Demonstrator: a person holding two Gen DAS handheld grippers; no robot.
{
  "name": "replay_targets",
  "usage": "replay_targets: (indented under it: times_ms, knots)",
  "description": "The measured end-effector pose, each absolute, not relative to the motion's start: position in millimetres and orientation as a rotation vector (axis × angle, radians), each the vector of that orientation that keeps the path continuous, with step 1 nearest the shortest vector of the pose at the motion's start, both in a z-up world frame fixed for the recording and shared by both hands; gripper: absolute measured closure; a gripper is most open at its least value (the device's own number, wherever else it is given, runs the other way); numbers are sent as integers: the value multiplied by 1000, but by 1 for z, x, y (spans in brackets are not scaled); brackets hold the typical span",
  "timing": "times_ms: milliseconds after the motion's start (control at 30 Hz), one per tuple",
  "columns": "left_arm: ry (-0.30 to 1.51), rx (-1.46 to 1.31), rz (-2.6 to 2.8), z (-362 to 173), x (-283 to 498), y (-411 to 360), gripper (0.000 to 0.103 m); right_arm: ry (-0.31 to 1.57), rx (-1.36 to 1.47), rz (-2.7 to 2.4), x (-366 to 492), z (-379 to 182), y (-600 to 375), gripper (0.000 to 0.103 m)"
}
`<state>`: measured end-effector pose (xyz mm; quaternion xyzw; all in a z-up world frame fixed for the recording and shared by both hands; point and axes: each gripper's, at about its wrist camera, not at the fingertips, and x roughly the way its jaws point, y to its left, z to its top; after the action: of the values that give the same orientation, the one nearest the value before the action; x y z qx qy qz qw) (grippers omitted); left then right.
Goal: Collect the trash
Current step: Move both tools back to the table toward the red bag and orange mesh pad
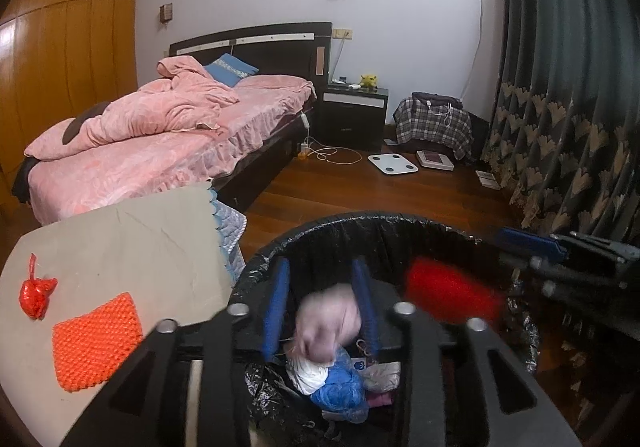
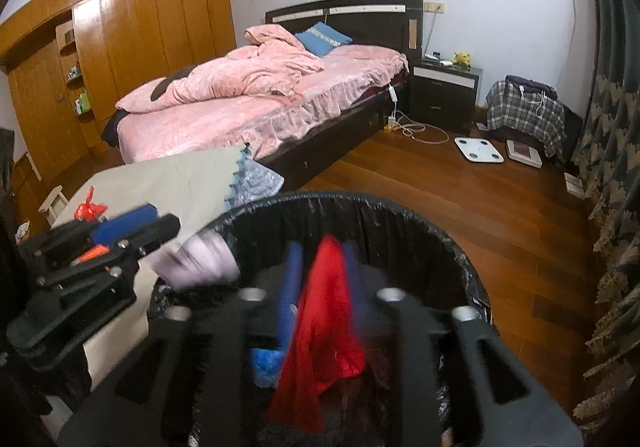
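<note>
No legible writing anywhere; left gripper (image 1: 322, 307) over black-lined bin (image 1: 400, 223), jaws parted, blurred pale wad (image 1: 328, 323) loose between; right gripper (image 2: 320, 283) parted, red bag (image 2: 324, 327) hanging lengthwise downward; grip uncertain.

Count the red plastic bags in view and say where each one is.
2. One knotted red bag lies on the beige table beside the orange mat. The other red bag is dropping from the right hand-held gripper into the bin; more may be hidden inside.
</note>
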<state>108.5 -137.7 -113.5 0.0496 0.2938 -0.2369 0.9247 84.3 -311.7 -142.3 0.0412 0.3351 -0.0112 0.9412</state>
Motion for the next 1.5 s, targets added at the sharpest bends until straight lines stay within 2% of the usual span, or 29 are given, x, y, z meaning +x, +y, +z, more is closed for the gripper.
replay_targets:
  times_ms: [167, 233, 267, 400, 500, 600, 733, 1500]
  knots:
    - [600, 97, -468, -113, 109, -133, 56, 719, 89, -34, 79, -153, -313, 60]
    - [595, 97, -457, -112, 109, -131, 48, 719, 93, -41, 77, -154, -313, 54]
    - [590, 98, -451, -112, 108, -128, 45, 715, 95, -46, 75, -154, -313, 47]
    - [573, 94, -413, -106, 108, -115, 24, 681, 91, -83, 71, -150, -311, 15]
    - [564, 85, -385, -103, 107, -101, 15, 673, 93, -86, 72, -147, -310, 10]
    - [555, 79, -345, -100, 107, -83, 9, 665, 100, -82, 73, -144, -307, 7]
    - [548, 67, -280, -95, 107, -52, 6, 651, 90, -64, 76, -138, -296, 7]
    - [528, 45, 5, -101, 90, 102, 6, 611, 47, 137, 129, -128, -166, 7]
